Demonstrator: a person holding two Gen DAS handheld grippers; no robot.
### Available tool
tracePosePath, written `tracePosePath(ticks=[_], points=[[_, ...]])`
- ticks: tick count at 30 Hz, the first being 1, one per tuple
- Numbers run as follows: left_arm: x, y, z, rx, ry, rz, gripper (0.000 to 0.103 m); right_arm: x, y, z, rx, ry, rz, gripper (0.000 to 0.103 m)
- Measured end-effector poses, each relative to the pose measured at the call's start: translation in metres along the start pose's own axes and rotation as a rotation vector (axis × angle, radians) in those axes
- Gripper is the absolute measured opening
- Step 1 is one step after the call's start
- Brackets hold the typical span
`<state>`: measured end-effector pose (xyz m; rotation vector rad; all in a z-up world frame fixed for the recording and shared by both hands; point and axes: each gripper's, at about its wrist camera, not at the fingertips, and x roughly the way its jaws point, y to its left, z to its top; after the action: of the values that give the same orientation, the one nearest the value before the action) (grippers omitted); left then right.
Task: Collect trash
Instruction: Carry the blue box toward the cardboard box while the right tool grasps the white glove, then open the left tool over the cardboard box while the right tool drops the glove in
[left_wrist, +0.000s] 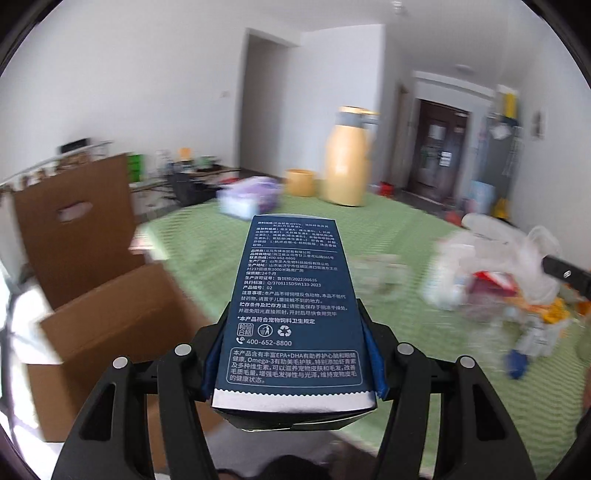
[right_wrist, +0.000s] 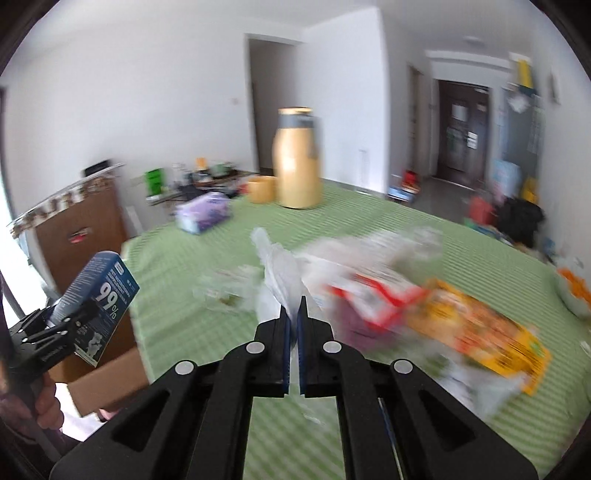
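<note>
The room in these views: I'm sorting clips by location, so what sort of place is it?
Most likely a lived-in apartment room. A green striped mat lies under scattered trash, an open cardboard box stands beside it, a dark entry door is at the back, and household clutter lines the white walls.

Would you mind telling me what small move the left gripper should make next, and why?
Probably swing left and lower over the cardboard box: the left gripper is shut on the blue carton, and that open box sits just to its left.
</note>
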<state>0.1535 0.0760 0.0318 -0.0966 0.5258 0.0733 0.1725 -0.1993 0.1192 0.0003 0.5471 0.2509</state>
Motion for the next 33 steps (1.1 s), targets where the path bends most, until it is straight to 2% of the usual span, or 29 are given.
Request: tracePosePath(ticks=[3,8,10,12,14,16,18,22,24,29,32,33], points=[[0.000,0.062,-0.002,-0.068,0.020,0.127,0.058,0.031,0.052,0.010,-0.066,0.024,0.111,0.003],[0.008,0.163,-0.023,-0.240,0.186,0.227,0.058,0.083,0.150,0.017,-0.195,0.087,0.318,0.003],[0.012,0.189,-0.035,-0.282,0.238,0.250,0.058,0.107,0.188,0.016,-0.235,0.125,0.384,0.003],[0.026,0.210,-0.048,-0.317,0.300,0.236,0.058,0.135,0.221,0.010,-0.269,0.172,0.452,0.003],[0.051,0.234,-0.066,-0.381,0.406,0.226,0.058,0.170,0.256,0.001,-0.289,0.261,0.503,0.003],[0.066,0.252,-0.078,-0.411,0.455,0.259,0.058,0.204,0.292,-0.013,-0.336,0.353,0.532,0.003],[0.074,0.260,-0.088,-0.424,0.491,0.284,0.059,0.222,0.320,-0.025,-0.386,0.404,0.548,0.003],[0.086,0.277,-0.092,-0.494,0.553,0.265,0.064,0.243,0.362,-0.046,-0.447,0.469,0.573,0.003],[0.088,0.283,-0.092,-0.494,0.554,0.290,0.079,0.249,0.374,-0.054,-0.459,0.489,0.583,0.003],[0.078,0.286,-0.082,-0.478,0.515,0.313,0.085,0.268,0.396,-0.068,-0.477,0.541,0.597,0.004],[0.072,0.295,-0.082,-0.492,0.497,0.329,0.085,0.275,0.410,-0.080,-0.482,0.606,0.633,0.005],[0.069,0.299,-0.081,-0.506,0.488,0.331,0.085,0.276,0.413,-0.082,-0.484,0.618,0.639,0.018]])
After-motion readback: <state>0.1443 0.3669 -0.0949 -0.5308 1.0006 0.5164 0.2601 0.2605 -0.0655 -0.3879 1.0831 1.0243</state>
